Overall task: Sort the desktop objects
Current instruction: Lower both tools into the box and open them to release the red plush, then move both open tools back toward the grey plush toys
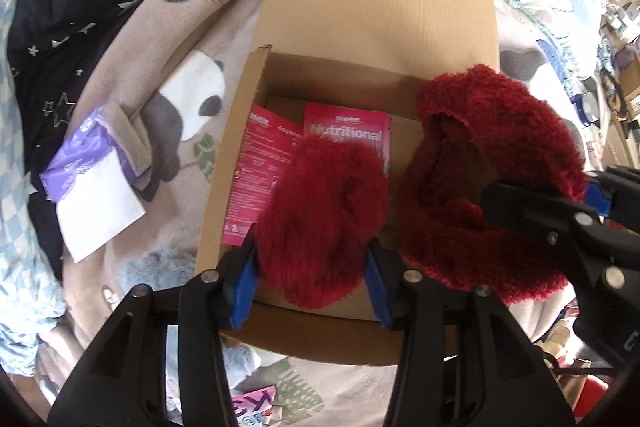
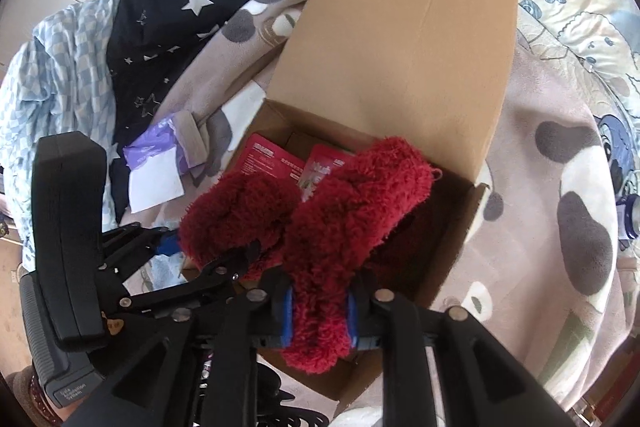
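Two tools, left tool [image 1: 312,279] and right tool [image 2: 320,311], each pinch one fluffy dark-red slipper [image 1: 324,223] [image 2: 352,211]. Below them, an open cardboard box [image 1: 236,163] holds two pink sachets [image 1: 260,163]

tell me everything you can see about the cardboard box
The cardboard box is plain brown corrugated card, open at the top, with one long flap standing up at its far side. It rests on a panda-print blanket. Inside lie two pink packets, one reading "Nutritional". Two fuzzy red slippers hang over its opening: one between the left gripper's blue pads, the other between the right gripper's pads. Whether the slippers touch the box is unclear.
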